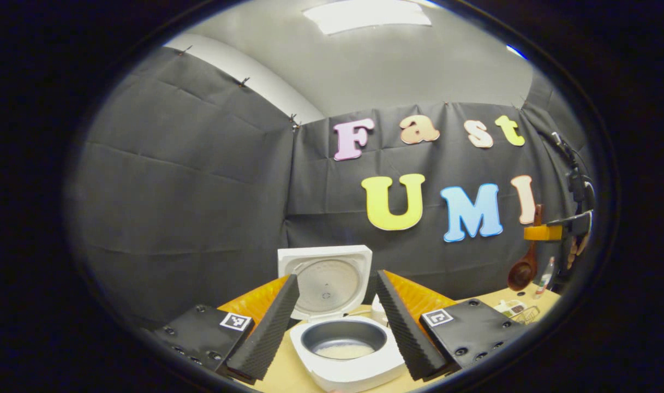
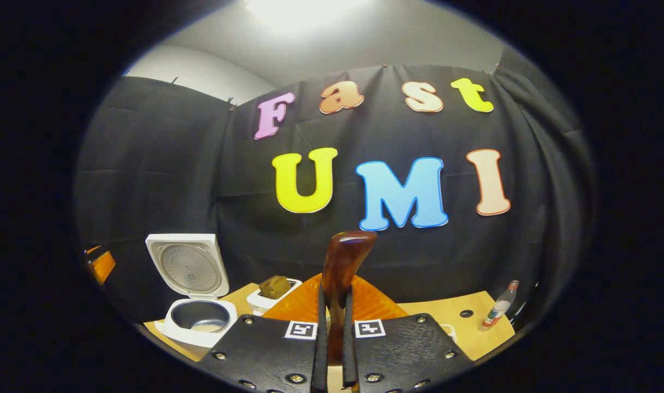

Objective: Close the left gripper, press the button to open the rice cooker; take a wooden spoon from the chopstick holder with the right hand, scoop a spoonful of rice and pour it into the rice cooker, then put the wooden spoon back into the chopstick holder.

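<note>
The white rice cooker (image 1: 347, 371) stands open on the table, its lid (image 1: 326, 284) upright behind the grey pot (image 1: 344, 334), which has some white rice in its bottom. My left gripper (image 1: 337, 275) is open, one finger on each side of the cooker and above it. In the right gripper view, my right gripper (image 2: 335, 295) is shut on the handle of the wooden spoon (image 2: 345, 256), whose bowl points up. That spoon (image 1: 522, 267) hangs bowl-down at the far right in the left gripper view. The cooker (image 2: 198, 322) lies low to the left of the right gripper.
A white box with a brown lump (image 2: 274, 289) sits behind the cooker. A small bottle (image 2: 498, 311) stands near the table's right edge (image 2: 490, 344). A wire rack (image 1: 522, 314) and small items sit at the right of the wooden table (image 1: 288, 371).
</note>
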`<state>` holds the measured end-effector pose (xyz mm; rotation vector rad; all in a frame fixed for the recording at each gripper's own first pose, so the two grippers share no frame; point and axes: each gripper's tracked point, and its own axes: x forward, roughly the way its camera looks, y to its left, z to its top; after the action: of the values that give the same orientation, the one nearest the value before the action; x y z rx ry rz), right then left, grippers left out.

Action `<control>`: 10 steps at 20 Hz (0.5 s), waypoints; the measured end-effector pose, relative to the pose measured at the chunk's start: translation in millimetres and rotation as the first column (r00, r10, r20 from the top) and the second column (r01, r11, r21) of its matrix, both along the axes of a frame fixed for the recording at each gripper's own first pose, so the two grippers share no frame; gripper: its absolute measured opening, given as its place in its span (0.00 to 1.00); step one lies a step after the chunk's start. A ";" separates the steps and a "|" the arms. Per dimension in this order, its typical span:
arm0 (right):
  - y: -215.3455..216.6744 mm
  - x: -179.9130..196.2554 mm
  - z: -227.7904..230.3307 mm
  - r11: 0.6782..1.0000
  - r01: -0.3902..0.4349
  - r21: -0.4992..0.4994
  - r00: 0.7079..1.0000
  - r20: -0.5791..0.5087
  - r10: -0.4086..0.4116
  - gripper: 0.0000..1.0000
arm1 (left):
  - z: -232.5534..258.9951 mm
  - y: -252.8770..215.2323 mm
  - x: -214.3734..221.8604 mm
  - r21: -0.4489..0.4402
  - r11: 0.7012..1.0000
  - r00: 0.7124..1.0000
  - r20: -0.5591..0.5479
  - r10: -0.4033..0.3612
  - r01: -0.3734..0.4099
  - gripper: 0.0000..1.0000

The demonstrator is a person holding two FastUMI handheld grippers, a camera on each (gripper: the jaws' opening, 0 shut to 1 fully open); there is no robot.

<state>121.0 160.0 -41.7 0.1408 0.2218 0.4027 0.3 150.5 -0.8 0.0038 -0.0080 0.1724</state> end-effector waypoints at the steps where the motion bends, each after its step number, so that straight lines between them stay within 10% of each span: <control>1: -14.3 2.2 -7.5 1.000 0.024 -0.004 1.000 -0.014 -0.024 0.11 | -1.6 -5.6 3.1 0.002 1.000 1.000 -0.002 -0.006 0.006 0.99; 10: -109.0 9.9 -93.5 0.981 0.191 -0.026 0.967 -0.169 -0.193 0.11 | 5.8 -48.0 9.8 0.028 0.999 0.999 -0.018 -0.034 0.035 0.92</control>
<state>130.9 51.0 -135.3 0.1863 0.3755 0.1962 10.2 102.5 4.9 0.0336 0.0066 0.1378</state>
